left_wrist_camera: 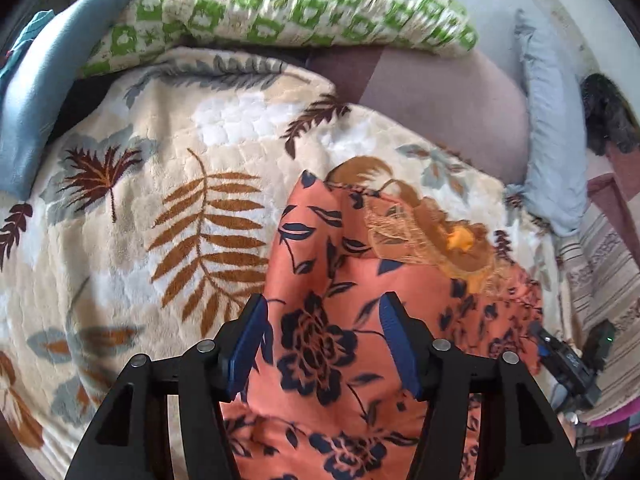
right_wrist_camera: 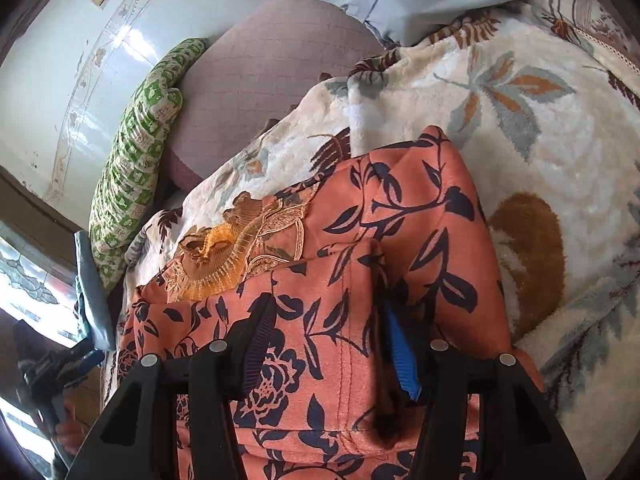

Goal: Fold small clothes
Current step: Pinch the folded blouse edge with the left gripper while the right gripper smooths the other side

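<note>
An orange garment with a dark blue flower print (left_wrist_camera: 320,280) lies on a cream leaf-patterned blanket (left_wrist_camera: 160,208). It has a gold embroidered neck patch (left_wrist_camera: 436,236). My left gripper (left_wrist_camera: 322,312) is open, its jaws wide apart over the cloth. In the right wrist view the garment (right_wrist_camera: 360,240) is folded into layers, with the embroidered patch (right_wrist_camera: 236,248) at the left. My right gripper (right_wrist_camera: 328,320) is open, and a fold of the cloth rises between its jaws. The other gripper (right_wrist_camera: 60,364) shows at the far left.
A green and white patterned pillow (left_wrist_camera: 280,4) lies at the back, with a mauve quilted cushion (left_wrist_camera: 440,96) and light blue cloths (left_wrist_camera: 552,140) beside it. A dark furry object (left_wrist_camera: 608,112) sits at the far right. A pale wall (right_wrist_camera: 60,60) borders the bed.
</note>
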Demonstrator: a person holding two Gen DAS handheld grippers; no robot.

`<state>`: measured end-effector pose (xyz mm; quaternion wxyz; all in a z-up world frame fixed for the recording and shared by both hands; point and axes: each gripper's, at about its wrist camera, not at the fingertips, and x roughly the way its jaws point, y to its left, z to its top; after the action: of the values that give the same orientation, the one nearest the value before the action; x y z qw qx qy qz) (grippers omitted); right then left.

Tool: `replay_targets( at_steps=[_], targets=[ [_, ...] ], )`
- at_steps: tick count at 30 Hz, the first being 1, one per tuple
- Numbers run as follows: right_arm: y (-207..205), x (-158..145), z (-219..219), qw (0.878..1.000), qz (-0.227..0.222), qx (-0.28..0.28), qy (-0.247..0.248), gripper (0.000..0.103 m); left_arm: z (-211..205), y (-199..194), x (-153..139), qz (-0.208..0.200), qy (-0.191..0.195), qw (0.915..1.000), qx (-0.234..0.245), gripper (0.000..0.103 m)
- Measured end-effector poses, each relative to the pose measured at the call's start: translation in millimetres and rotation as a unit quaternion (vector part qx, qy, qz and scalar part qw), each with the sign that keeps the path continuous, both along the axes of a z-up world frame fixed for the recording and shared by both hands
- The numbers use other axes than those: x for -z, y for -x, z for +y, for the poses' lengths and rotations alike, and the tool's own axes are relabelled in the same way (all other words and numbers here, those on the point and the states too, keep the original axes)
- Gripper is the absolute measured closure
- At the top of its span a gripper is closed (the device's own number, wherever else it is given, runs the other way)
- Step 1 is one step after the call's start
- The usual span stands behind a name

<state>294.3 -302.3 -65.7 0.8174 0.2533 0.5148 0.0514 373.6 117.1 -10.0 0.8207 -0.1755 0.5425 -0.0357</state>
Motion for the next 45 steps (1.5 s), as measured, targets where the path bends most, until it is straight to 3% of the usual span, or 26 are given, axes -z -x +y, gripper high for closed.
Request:
replay_targets(
  at_steps=[2,3,6,8,14,16,20,22,23,25,28,30,31,34,37,41,45],
  targets=[
    [-9.1,0.9,13.6,0.998,0.018,-0.043,0.049,0.086,-4.6,-18.2,25.3,0.047,-0.006,0.9989,-0.003,0.094],
    [-11.8,-3.2,16.4,0.997,0.016,-0.058,0.055,0.098,-4.2,-21.4,32.0,0.061,0.001,0.9981,-0.008,0.094],
    [-6.6,-43.8,3.2,0.996,-0.069,-0.042,0.029,0.099,-0.8,-12.8,26.0,0.018,0.021,0.9992,-0.028,0.094],
    [-4.8,-53.5,-12.6,0.995,-0.089,-0.014,0.04,0.099,-1.4,-11.0,29.2,0.012,0.019,0.9993,-0.031,0.092],
    [-4.8,5.7,-36.9,0.998,0.002,0.014,0.067,0.098,-12.2,-13.8,50.6,0.031,-0.003,0.9989,-0.034,0.089],
    [-2.7,9.0,-36.0,0.998,0.003,0.016,0.065,0.096,-11.2,-11.5,46.3,0.028,0.002,0.999,-0.035,0.089],
    [2.4,-3.3,-45.0,0.999,-0.009,0.03,0.027,0.09,12.8,1.2,19.1,-0.003,0.059,0.997,-0.049,0.089],
    [6.1,-7.9,-50.5,0.999,-0.017,0.038,0.011,0.083,23.1,7.0,6.1,-0.02,0.073,0.9957,-0.054,0.083],
    [6.5,-8.2,-53.2,0.999,-0.019,0.042,0.004,0.077,25.6,9.0,2.0,-0.026,0.074,0.9954,-0.054,0.077],
    [3.8,-5.3,-55.6,0.999,-0.012,0.05,-0.004,0.07,23.0,11.9,-2.2,-0.03,0.069,0.9958,-0.052,0.075],
    [-4.1,3.8,-54.1,0.998,-0.001,0.06,-0.019,0.068,6.7,13.2,1.6,-0.024,0.055,0.9979,-0.026,0.075],
    [-8.9,2.4,-46.0,0.998,0.0,0.057,0.005,0.069,-5.5,11.5,8.3,-0.011,0.028,0.9994,-0.014,0.075],
    [-10.6,-3.2,-40.7,0.997,0.001,0.063,0.049,0.07,-8.4,11.0,10.9,-0.003,0.028,0.9995,-0.012,0.075],
    [-7.5,-31.2,-27.8,0.991,-0.064,0.07,0.096,0.069,-0.7,15.7,10.8,-0.005,0.053,0.998,-0.034,0.075],
    [-18.3,-43.6,-1.8,0.994,-0.094,0.016,0.045,0.063,16.1,39.4,6.4,-0.019,0.081,0.9941,-0.07,0.074],
    [-45.4,-27.6,76.5,0.991,-0.061,-0.119,-0.024,0.057,23.3,70.9,16.6,-0.024,0.152,0.9846,-0.082,0.064],
    [-77.7,-21.6,142.0,0.982,-0.042,-0.18,-0.024,0.057,19.5,75.9,41.5,-0.005,0.223,0.9721,-0.071,0.059]
  ],
)
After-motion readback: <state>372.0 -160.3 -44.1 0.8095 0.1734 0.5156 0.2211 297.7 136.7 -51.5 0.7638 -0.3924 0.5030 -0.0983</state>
